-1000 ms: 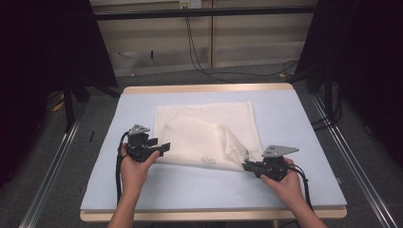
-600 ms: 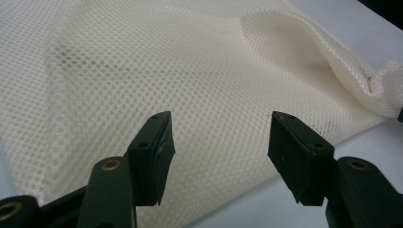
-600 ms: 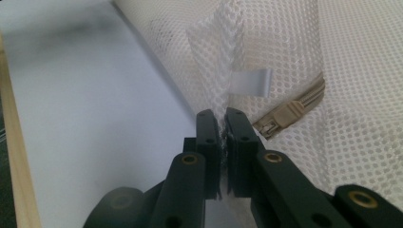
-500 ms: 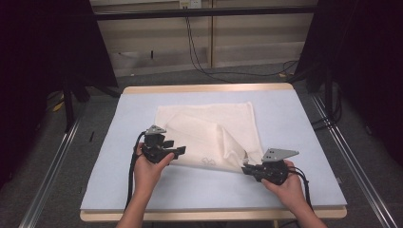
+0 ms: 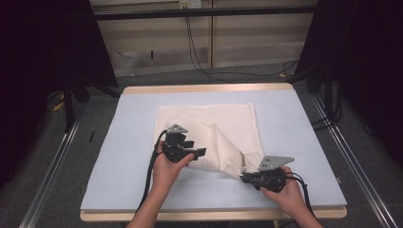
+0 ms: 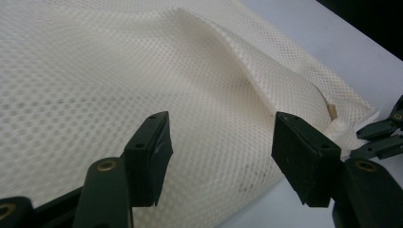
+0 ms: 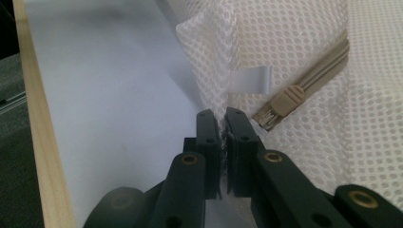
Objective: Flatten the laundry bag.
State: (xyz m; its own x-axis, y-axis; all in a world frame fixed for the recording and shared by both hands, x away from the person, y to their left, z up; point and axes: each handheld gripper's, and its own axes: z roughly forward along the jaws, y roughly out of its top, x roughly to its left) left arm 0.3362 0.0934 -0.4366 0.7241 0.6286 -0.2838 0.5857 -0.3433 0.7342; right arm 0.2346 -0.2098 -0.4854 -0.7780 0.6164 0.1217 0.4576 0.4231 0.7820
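Looking along your right gripper, you see its jaws clenched on the near right corner of the mesh bag, with the beige zipper pull and a small white tag just beside the pinch; from above those details are too small to make out. Your left gripper has its jaws parted and hovering over the bag's near edge with nothing pressed between them, and they have just been opening a little wider. Its camera also catches the tips of your right gripper at the bag's corner, far right.

From above, the bag lies around the middle of the table, its held corner lifted and pulled toward the table's near right edge. You have bare tabletop on every side of the bag, widest to the left and along the front edge.

A pale blue cover tops the table, trimmed in wood. Grey floor, metal rails and dangling cables surround it.
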